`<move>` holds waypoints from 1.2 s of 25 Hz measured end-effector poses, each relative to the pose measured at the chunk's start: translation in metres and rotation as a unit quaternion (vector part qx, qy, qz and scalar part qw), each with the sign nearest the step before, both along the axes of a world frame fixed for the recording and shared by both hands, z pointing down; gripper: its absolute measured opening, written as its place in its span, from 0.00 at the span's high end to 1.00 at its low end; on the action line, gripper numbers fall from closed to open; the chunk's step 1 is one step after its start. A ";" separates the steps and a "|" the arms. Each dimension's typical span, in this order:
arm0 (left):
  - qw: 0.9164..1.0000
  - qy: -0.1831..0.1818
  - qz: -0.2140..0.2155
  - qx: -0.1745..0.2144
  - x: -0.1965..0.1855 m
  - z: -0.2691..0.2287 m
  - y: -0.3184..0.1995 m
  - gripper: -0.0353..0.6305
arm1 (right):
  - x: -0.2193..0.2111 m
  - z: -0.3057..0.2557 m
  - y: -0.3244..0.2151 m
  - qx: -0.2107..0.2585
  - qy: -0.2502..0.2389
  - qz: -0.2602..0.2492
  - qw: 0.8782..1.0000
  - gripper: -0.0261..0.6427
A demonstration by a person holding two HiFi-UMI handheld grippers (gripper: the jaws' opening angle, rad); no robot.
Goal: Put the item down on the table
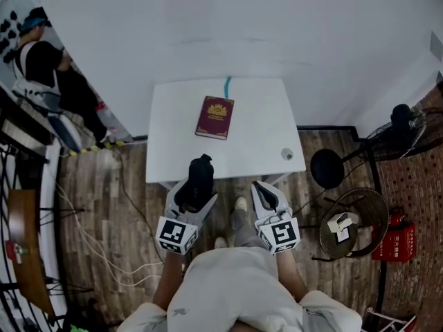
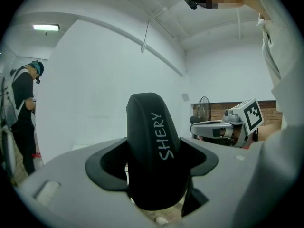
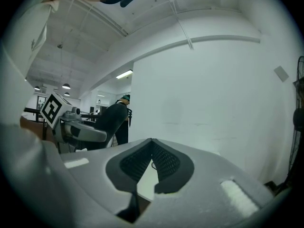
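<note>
A black oval case (image 1: 199, 180) with white "SHERY" print (image 2: 153, 146) stands upright between the jaws of my left gripper (image 1: 196, 187), which is shut on it; its pads press both sides (image 2: 152, 156). The case hangs over the near edge of the white table (image 1: 256, 130). My right gripper (image 1: 263, 189) is beside it on the right, over the same edge. Its fingertips meet with nothing between them (image 3: 152, 141). The left gripper with the case (image 3: 102, 122) also shows at the left of the right gripper view.
On the table lie a maroon booklet (image 1: 214, 117), a teal strip (image 1: 227, 86) at the far edge and a small grey disc (image 1: 286, 153) near the right corner. A black stool (image 1: 327, 168) and a wire basket (image 1: 354, 223) stand to the right. A person (image 1: 41, 61) stands far left.
</note>
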State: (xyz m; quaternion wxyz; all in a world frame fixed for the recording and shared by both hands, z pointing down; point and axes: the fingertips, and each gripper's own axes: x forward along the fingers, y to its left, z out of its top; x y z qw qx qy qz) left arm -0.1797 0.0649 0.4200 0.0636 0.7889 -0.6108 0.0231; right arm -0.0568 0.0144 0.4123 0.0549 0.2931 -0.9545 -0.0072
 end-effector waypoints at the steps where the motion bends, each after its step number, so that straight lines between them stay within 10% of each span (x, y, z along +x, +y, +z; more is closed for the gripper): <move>1: 1.000 0.000 -0.001 0.000 -0.002 0.000 -0.005 0.41 | -0.002 0.000 -0.005 -0.001 0.001 -0.002 1.000 0.95; 30: 0.997 -0.025 -0.046 -0.049 -0.021 0.004 -0.217 0.41 | -0.036 0.003 -0.231 -0.039 -0.019 -0.056 0.997 0.96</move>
